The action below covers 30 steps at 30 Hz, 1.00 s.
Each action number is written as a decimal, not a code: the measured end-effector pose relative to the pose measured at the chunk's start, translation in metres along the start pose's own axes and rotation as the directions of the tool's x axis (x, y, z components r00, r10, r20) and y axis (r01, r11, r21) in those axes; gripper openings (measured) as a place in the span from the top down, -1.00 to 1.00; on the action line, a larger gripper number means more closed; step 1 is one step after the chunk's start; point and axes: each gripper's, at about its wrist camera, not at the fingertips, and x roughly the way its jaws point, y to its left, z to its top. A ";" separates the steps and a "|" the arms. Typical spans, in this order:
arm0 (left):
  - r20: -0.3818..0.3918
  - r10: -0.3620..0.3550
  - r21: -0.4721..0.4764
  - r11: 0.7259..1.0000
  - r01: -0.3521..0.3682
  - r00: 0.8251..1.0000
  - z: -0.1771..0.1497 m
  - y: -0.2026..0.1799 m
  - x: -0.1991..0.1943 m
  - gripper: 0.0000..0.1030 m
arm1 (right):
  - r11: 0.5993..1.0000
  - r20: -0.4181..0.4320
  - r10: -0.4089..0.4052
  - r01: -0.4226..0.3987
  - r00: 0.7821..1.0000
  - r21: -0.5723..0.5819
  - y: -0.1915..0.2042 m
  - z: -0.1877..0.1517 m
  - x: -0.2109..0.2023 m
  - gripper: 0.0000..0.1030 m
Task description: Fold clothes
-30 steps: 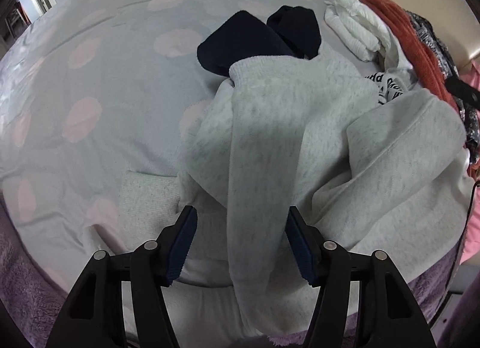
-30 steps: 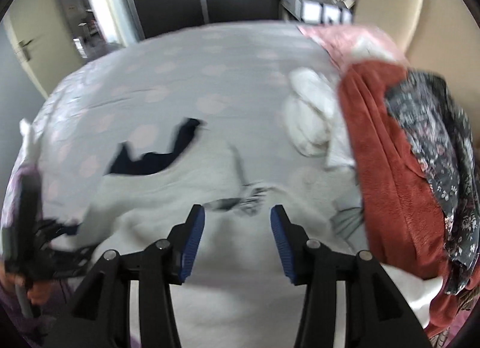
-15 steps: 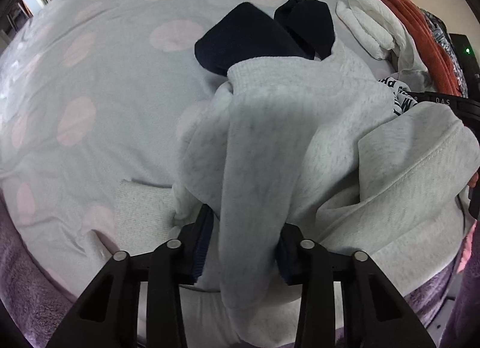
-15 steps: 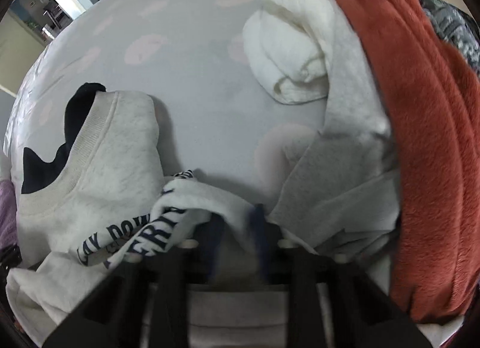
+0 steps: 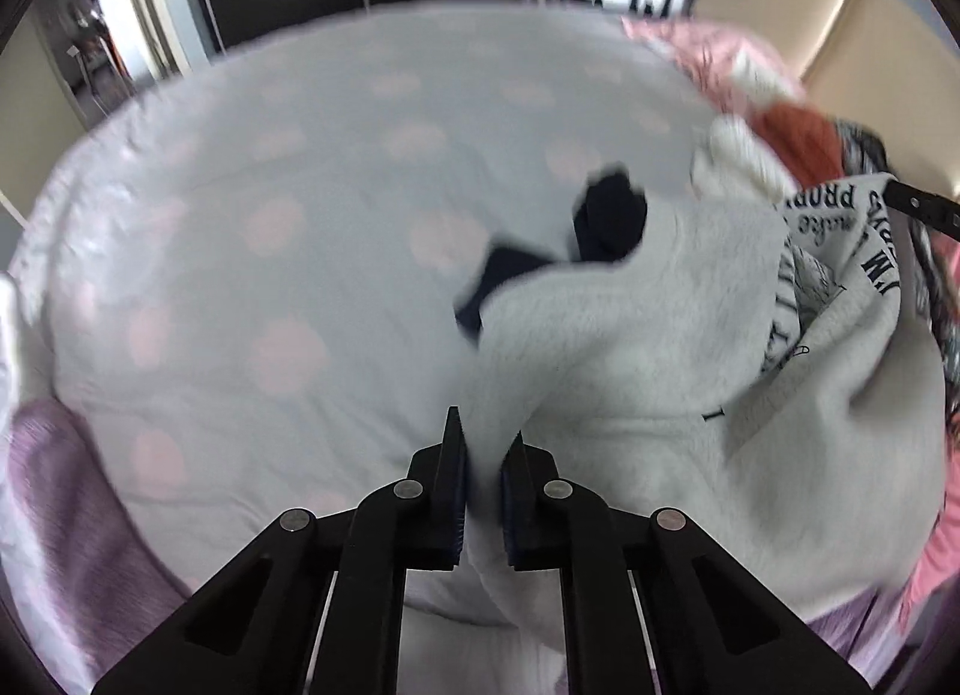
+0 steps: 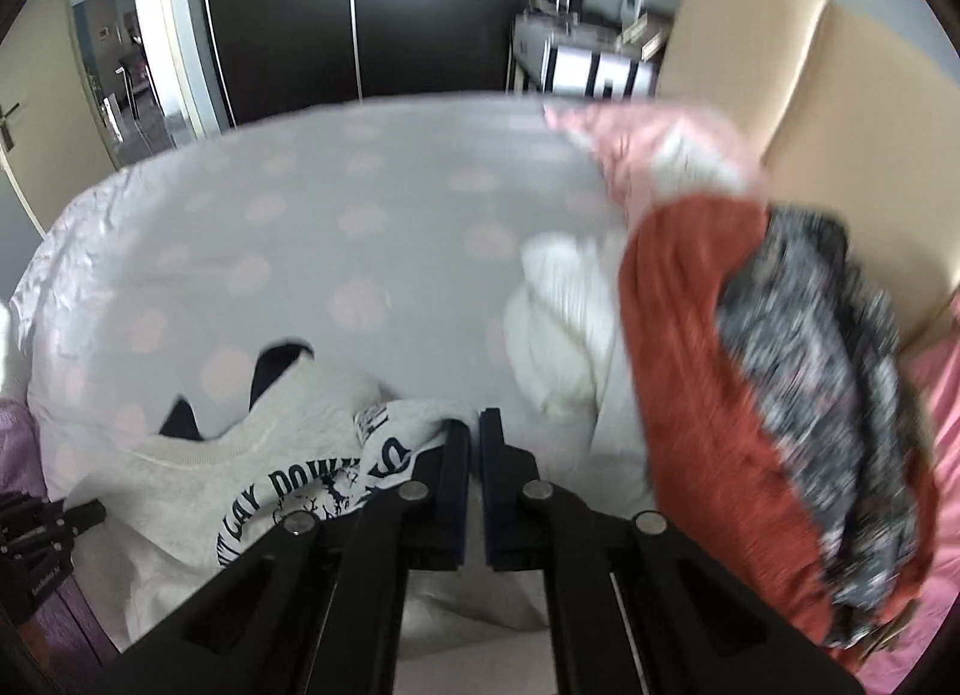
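A light grey sweatshirt [image 5: 660, 335] with dark printed lettering hangs bunched over the dotted bed sheet [image 5: 270, 215]. My left gripper [image 5: 483, 437] is closing its jaws, and a fold of the plain grey fabric is pinched between the pads. My right gripper [image 6: 474, 425] is shut, with the printed edge of the sweatshirt [image 6: 198, 491] caught at its pads. In the left wrist view the right gripper [image 5: 918, 206] shows at the far right, holding up the lettered part. A dark navy garment [image 5: 612, 215] lies on the sheet behind the sweatshirt, partly hidden by it.
To the right lie a rolled white garment [image 6: 558, 323], a rust-red fleece [image 6: 708, 395], a grey patterned garment [image 6: 828, 395] and pink bedding [image 6: 648, 143] against a beige headboard [image 6: 780, 65]. A purple blanket [image 5: 54, 485] edges the bed's near left. Dark wardrobe doors [image 6: 360, 5] stand behind.
Both grippers went from open to closed on the sweatshirt and then rose, lifting it off the sheet. Both views now tilt up and show the room behind the bed.
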 end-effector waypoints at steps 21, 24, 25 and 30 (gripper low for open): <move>0.047 0.323 -0.262 0.917 -0.300 0.945 0.058 0.195 -0.061 0.82 | 0.943 0.107 0.303 -0.281 0.947 -0.178 0.123 0.005 -0.072 0.95; -0.087 0.335 -0.275 0.897 -0.346 0.938 0.017 0.220 -0.006 0.82 | 0.913 -0.028 0.380 -0.380 0.925 -0.147 0.144 -0.053 -0.025 0.95; -0.117 0.354 -0.272 0.887 -0.372 0.928 0.004 0.227 0.008 0.82 | 0.902 -0.072 0.407 -0.413 0.911 -0.127 0.150 -0.071 -0.013 0.95; -0.183 0.390 -0.294 0.854 -0.429 0.903 -0.043 0.243 0.048 0.82 | 0.872 -0.227 0.466 -0.488 0.855 -0.047 0.176 -0.143 0.036 0.95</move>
